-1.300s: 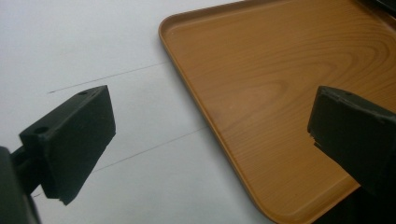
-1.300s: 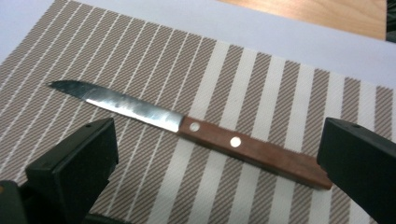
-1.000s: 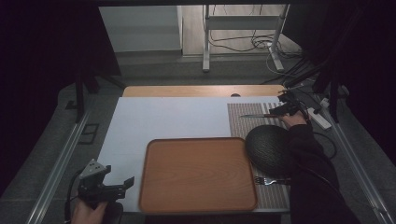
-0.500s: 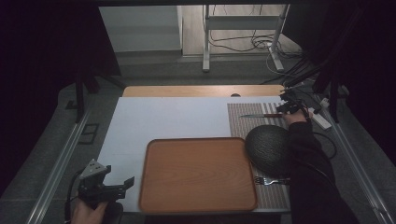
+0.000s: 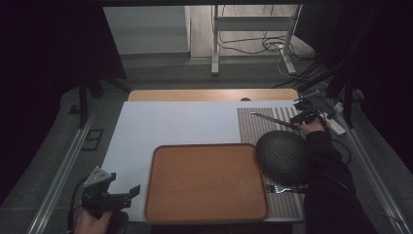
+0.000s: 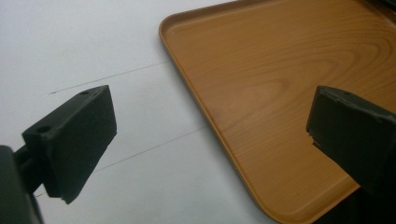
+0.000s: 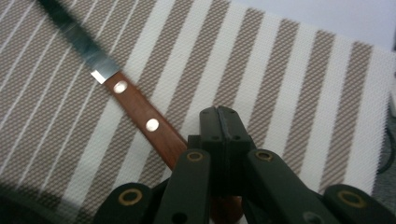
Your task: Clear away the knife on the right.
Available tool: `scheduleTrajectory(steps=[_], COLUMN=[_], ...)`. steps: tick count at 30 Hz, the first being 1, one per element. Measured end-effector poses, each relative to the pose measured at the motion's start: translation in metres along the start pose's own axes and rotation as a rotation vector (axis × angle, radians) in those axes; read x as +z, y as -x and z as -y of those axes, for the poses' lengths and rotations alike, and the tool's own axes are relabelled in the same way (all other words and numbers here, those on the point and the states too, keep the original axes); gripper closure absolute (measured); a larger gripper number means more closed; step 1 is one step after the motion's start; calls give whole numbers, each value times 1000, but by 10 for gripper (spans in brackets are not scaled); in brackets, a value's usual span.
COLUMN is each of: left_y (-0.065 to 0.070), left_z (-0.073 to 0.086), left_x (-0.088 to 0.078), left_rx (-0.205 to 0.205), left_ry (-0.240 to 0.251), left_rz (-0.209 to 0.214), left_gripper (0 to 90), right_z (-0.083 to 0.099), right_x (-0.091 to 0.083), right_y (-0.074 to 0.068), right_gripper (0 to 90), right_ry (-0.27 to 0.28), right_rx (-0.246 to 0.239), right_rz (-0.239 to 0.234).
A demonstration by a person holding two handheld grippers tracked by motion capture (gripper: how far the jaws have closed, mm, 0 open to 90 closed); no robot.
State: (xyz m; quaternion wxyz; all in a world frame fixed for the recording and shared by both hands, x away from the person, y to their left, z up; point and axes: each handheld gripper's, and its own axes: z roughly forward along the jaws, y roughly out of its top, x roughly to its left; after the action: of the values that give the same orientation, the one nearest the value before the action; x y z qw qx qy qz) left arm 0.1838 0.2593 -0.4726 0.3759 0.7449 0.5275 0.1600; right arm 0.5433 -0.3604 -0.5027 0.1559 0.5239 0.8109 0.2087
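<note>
Both grippers are matte black. The left gripper (image 5: 127, 191), at the lower left of the high view, carries a grey three-cornered plate on top; its jaws are thick, blocky wedges with small round holes. The right gripper (image 7: 223, 122), low in its own view, has linked black arms pinned with brass-ringed rivets. A long dark sleeve (image 5: 325, 161) covers the person's right arm.
</note>
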Motion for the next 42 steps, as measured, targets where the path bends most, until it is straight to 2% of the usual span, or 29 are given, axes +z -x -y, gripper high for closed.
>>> scheduleTrajectory(steps=[6, 13, 15, 20, 22, 23, 25, 26, 29, 31, 38, 42], left_y=[0, 1, 1, 1, 1, 1, 1, 1, 1, 1, 1, 1], left_z=[0, -1, -1, -1, -1, -1, -1, -1, -1, -1, -1, -1], left_x=[0, 1, 1, 1, 1, 1, 1, 1, 1, 1, 1, 2], left_rx=[2, 8, 9, 10, 11, 11, 11, 11, 11, 12, 12, 12], left_ry=[0, -3, -3, -4, -4, -4, -5, -5, -5, -5, -4, -5], left_rz=[0, 1, 1, 2, 1, 1, 1, 1, 1, 1, 1, 0], left_gripper=[24, 24, 24, 23, 23, 24, 23, 23, 23, 23, 23, 23], right_z=[9, 13, 11, 4, 1, -1, -4, -6, -10, -11, -18, -19], right_x=[-6, -10, -13, -21, -22, -22, -22, -21, -19, -18, -11, 1], right_y=[-6, -11, -12, -16, -19, -21, -25, -26, -31, -34, -41, -41], right_gripper=[897, 896, 872, 658, 520, 461, 283, 258, 93, 0, 0, 0], right_ry=[-17, -36, -17, 44, 57, 59, 60, 59, 69, 54, 44, 5], right_rx=[-28, -46, -34, -16, -7, -7, -8, -1, -6, -17, -34, -25], right_rz=[-36, -32, -26, -32, -49, -50, -32, -38, -31, -35, -49, -43])
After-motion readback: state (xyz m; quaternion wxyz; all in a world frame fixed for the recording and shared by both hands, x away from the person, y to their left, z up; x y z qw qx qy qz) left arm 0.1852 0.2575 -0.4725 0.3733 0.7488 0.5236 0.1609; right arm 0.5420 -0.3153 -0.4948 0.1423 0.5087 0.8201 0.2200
